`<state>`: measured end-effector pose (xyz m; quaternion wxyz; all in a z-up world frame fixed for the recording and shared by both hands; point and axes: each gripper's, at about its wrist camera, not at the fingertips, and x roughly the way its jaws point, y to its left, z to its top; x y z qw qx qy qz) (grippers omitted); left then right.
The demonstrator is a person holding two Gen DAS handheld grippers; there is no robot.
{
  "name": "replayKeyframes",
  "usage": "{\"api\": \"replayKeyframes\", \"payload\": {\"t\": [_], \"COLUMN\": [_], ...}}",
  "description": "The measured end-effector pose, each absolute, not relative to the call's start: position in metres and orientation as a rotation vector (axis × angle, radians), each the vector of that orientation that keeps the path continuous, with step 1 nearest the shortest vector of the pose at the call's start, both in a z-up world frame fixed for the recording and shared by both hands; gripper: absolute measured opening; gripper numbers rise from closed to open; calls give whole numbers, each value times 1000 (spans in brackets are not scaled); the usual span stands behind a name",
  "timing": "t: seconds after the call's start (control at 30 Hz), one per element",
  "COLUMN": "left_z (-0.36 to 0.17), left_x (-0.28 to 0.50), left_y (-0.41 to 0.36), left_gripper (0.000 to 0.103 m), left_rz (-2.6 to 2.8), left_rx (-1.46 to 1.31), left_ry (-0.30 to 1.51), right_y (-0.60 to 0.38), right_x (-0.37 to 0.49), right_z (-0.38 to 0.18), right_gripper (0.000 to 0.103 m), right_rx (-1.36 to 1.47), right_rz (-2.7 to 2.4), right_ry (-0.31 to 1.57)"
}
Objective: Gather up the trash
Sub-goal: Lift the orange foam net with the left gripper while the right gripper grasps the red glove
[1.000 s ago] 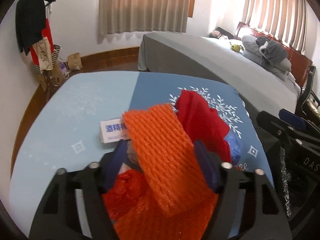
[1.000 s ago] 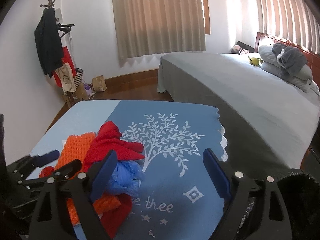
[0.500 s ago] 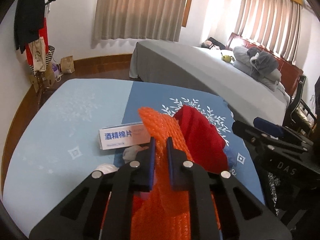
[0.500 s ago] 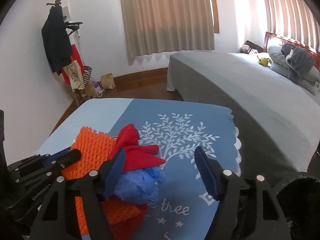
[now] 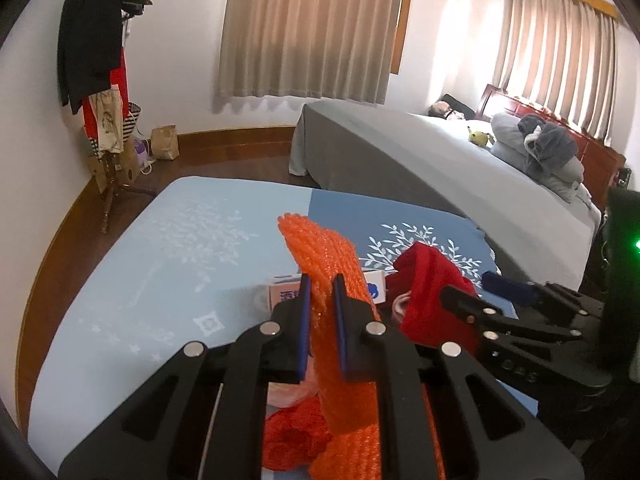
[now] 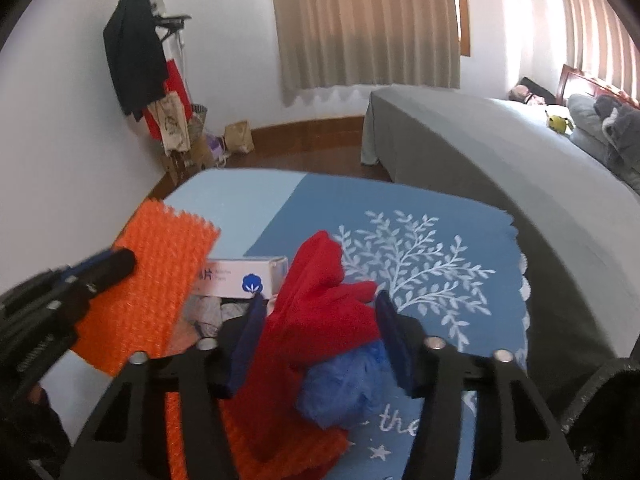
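One blue tablecloth beside grey bed.

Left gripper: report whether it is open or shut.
Shut. The left gripper has its blue pads pressed against both sides of the orange foam net, pinching it upright.

Daylight filters through the drawn curtains, glowing warm on the far wall; the room is evenly lit, shadows soft; both fisheye views bow straight lines and darken at the corners; the left gripper smears with blur in the right wrist view.
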<state>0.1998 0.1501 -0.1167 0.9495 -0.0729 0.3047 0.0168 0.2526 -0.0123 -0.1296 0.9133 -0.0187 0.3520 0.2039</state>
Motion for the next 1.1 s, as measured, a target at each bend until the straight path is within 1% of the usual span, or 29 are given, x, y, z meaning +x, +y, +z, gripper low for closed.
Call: {"api": "replayKeyframes", "payload": {"t": [0.03,0.07,0.1,0.13,0.17,0.33,0.67,0.87,1.1], "left_z": [-117,-117,-117,-118,-119,-114,-92,-76,-63], "left_x": [199,200,199,199,197,193,177,167,158], "left_y": [151,152,153,154,157,158,150,135,98], "left_gripper": [10,10,10,10,10,10,10,10,10], "left_rz": [36,37,38,38,38,42,25,-6,-85], "left_rx": [-151,-154,-157,-158,-160,-166,-149,-138,-119], "left_ry": [621,623,624,625,624,614,564,540,525], "right_y": [-10,-9,-8,-9,-9,-19,-43,-67,-105], "right_x": [255,256,256,255,254,248,234,212,182], "right_z": [-133,-135,-135,-135,-133,-118,-70,-43,-30], "right_gripper": [37,26,17,14,8,8,8,8,8], "right_rx": [-44,-37,-29,-30,-34,31,114,112,114], "right_rz": [436,458,481,489,502,547,562,535,483], "right_ry": [742,750,750,745,737,698,602,548,517]}}
